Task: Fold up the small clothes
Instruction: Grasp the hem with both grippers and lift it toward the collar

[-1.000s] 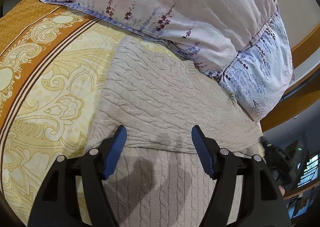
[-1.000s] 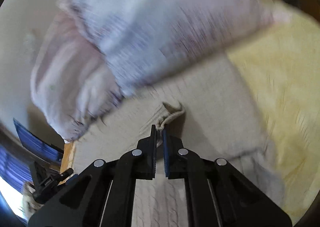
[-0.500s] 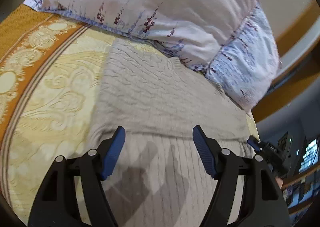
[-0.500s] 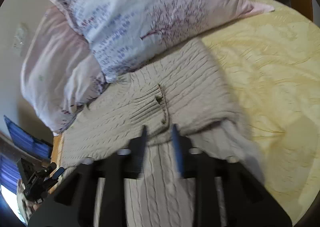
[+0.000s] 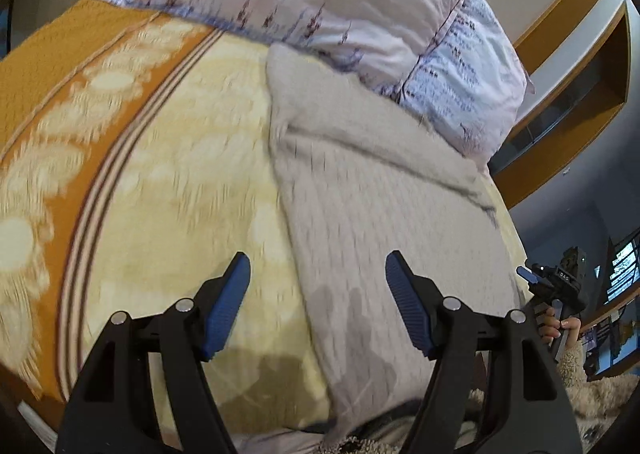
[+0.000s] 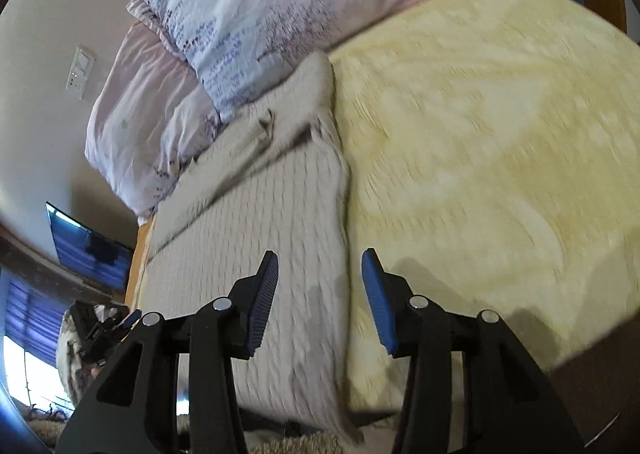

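A beige cable-knit sweater [image 5: 384, 190] lies flat on the yellow bedspread [image 5: 180, 174], its far end folded over near the pillows. It also shows in the right wrist view [image 6: 264, 214]. My left gripper [image 5: 318, 274] is open and empty, held above the sweater's left edge near the bed's front. My right gripper [image 6: 320, 270] is open and empty above the sweater's right edge. The right gripper also appears at the far right of the left wrist view [image 5: 552, 286], held by a hand.
Two floral pillows [image 5: 320, 2] lie against the sweater's far end; they also show in the right wrist view [image 6: 248, 14]. An orange patterned band [image 5: 60, 102] runs along the bedspread's left. A wooden headboard [image 5: 560, 122] and a screen [image 6: 84, 250] stand beyond the bed.
Both grippers have drawn back toward the bed's front edge. The right gripper, shut on a sweater fold a second ago, has let go and opened wide. The left stayed open.
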Demonstrator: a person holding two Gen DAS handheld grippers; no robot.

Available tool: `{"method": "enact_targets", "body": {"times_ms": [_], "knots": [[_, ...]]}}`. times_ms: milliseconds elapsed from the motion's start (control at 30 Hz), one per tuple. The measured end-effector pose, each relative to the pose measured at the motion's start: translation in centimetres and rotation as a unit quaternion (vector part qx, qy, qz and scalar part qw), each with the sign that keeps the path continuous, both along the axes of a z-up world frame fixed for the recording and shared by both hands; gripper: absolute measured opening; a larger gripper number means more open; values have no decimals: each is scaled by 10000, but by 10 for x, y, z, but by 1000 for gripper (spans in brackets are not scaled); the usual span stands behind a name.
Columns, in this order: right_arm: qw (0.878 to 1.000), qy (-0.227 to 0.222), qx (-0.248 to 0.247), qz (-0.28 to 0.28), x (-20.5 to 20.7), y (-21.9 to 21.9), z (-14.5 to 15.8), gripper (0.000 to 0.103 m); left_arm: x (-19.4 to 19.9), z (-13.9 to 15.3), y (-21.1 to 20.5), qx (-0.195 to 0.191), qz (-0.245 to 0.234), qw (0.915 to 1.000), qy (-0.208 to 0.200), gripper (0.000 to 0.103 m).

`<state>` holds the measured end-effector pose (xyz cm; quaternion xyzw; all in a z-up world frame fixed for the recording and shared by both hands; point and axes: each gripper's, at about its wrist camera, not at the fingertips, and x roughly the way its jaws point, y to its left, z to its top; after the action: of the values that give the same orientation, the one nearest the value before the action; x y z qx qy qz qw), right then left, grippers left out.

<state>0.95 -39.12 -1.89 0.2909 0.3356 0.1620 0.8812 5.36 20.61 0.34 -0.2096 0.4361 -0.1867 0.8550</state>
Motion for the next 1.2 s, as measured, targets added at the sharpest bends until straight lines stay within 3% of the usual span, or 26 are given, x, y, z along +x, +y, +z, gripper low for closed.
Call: {"method": "enact_targets", "body": {"times_ms": [167, 333, 367, 500, 767, 1000, 1100, 1200], "knots": [[9993, 188, 238, 229, -9, 3, -20, 46, -18, -5, -1, -307, -53, 9995, -96, 69], [9913, 171, 939, 904, -14, 13, -36, 45, -36, -8, -10, -672, -232, 9973, -175, 67], [9898, 159, 1005, 993, -16, 16, -38, 45, -39, -9, -12, -768, -308, 9965, -142, 61], [9859, 90, 1137, 1228, -23, 22, -45, 39, -52, -13, -23, -1006, -623, 9929, -123, 60], [9835, 37, 900, 1571, -43, 32, -48, 32, -72, -19, -36, -1304, -1092, 9853, -147, 60], [9835, 342, 540, 1693, -46, 44, -59, 32, -76, -30, -53, -1304, -1519, 9797, 92, 60], [9827, 353, 536, 1737, -44, 46, -61, 25, -72, -36, -56, -1344, -1540, 9786, 254, 59], [9813, 324, 460, 1841, -46, 47, -61, 16, -71, -40, -58, -1372, -1584, 9771, 357, 51]]}}
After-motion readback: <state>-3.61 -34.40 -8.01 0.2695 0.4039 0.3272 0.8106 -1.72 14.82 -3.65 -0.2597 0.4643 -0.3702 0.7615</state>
